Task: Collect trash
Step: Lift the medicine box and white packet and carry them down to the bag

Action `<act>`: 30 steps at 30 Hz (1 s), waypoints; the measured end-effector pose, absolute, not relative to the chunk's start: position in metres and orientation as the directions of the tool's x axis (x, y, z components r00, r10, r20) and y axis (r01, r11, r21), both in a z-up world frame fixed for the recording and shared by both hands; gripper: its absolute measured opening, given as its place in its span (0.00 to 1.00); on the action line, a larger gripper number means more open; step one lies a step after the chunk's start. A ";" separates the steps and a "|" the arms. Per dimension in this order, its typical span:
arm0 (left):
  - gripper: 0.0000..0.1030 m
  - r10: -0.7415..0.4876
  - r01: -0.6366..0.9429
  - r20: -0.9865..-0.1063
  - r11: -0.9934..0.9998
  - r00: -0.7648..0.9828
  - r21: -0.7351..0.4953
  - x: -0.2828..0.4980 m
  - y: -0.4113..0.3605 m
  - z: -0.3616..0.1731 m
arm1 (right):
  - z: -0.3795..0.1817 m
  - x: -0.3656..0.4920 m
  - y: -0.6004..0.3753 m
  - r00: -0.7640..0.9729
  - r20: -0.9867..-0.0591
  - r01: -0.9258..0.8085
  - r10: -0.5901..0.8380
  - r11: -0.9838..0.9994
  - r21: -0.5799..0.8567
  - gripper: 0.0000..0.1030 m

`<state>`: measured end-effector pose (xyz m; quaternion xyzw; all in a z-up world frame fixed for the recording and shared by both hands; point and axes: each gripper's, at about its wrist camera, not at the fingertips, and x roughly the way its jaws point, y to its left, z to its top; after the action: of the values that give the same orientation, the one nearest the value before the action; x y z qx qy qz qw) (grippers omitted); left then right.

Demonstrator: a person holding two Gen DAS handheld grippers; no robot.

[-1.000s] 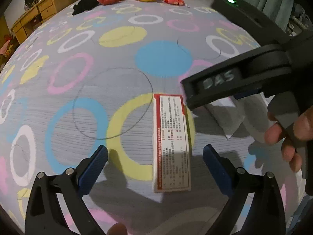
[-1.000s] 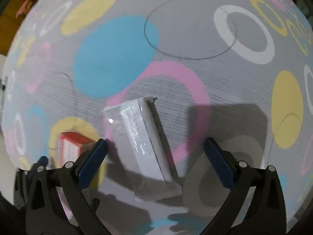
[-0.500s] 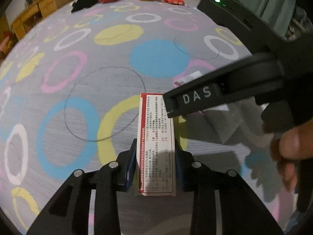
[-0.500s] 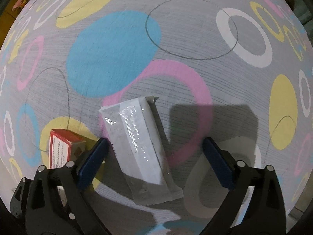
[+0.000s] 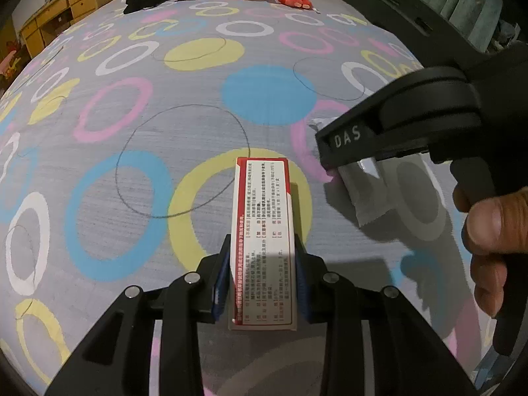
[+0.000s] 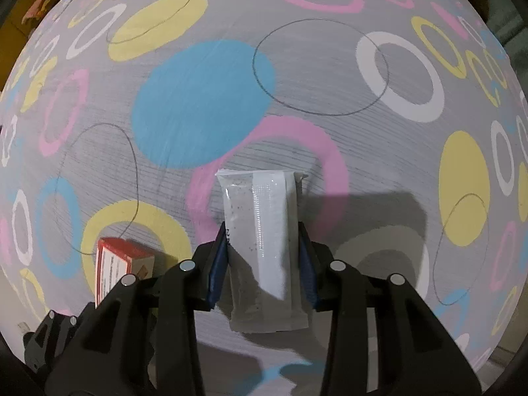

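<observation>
Red-edged carton clamped across its narrow width in left gripper, long axis running straight out ahead over bedspread. Silvery wrapper likewise pinched lengthwise by right gripper, jaws just closed, just beside carton's right.

Left claw and right claw, both clamped.
</observation>
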<state>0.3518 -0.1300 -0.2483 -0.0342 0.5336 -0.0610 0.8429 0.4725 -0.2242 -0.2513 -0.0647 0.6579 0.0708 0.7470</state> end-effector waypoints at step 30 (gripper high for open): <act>0.32 -0.143 0.135 -0.846 0.987 0.514 -0.085 0.261 -0.114 -0.144 | -0.114 0.369 -0.220 0.351 -0.932 -0.186 0.088 0.982 0.022 0.36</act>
<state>0.2607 -0.1136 -0.1443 -0.0041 0.4865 -0.0802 0.8700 0.3689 -0.2198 -0.1136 -0.0438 0.5635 0.0834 0.8207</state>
